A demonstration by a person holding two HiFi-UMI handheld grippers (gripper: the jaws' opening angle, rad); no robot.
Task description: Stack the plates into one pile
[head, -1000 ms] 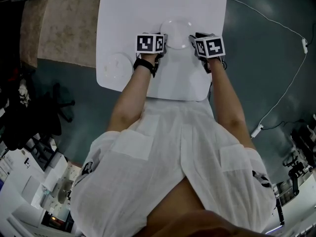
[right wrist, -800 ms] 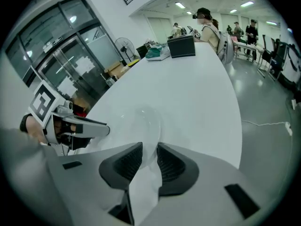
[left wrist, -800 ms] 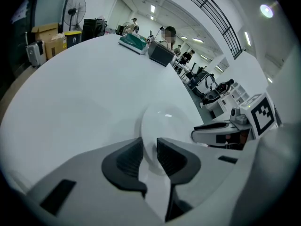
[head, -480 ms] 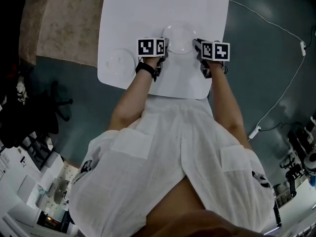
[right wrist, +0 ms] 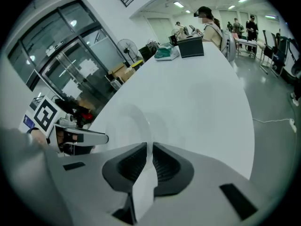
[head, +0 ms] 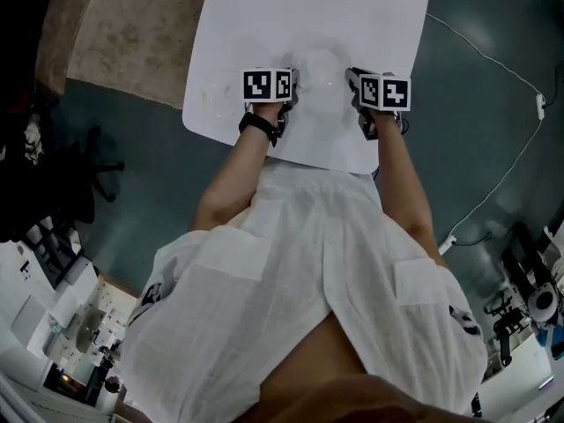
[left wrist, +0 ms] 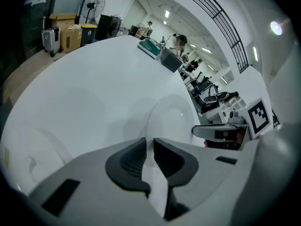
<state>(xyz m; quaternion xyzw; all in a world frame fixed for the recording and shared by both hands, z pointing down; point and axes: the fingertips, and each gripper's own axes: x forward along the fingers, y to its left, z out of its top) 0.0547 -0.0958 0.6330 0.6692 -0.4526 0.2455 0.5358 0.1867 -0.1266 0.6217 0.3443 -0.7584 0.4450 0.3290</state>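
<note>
— What do the grippers have?
— My left gripper (left wrist: 149, 147) and right gripper (right wrist: 149, 149) have just been closing. Each now pinches an opposite rim of the clear plate (head: 322, 69), which spans between them above the table (head: 352, 16).
— Where does it go?
— The second plate (left wrist: 35, 147) lies to my left, nearer the left gripper, so I'd carry leftward. The left gripper view shows it plainly and the head view only faintly.
</note>
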